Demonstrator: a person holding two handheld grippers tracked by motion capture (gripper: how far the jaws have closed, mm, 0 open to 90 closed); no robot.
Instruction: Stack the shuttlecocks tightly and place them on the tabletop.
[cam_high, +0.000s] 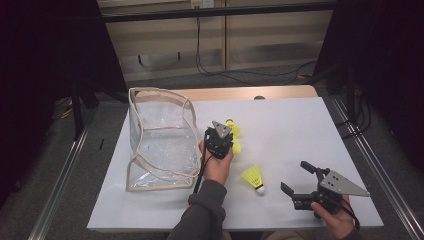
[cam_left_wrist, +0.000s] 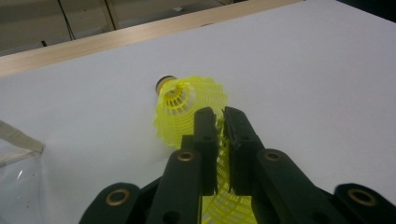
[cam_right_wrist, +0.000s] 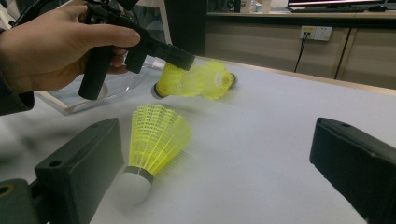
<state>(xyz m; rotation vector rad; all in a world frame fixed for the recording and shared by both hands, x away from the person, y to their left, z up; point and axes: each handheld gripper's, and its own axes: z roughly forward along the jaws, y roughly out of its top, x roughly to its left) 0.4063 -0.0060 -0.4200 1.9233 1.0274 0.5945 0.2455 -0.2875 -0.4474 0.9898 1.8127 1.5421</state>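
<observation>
Two yellow birdies far off; L gripper pinches one birdie's skirt. Lift slow, w/o squashing, left to bag. R gripper wide open, empty.

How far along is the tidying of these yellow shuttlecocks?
Nothing looks packed yet: the clear bag appears empty. In hand: the left tongs are shut on the skirt of one shuttlecock, with a second lying just beyond it. Left: that second one and a third lying in front of the open right tongs.
</observation>
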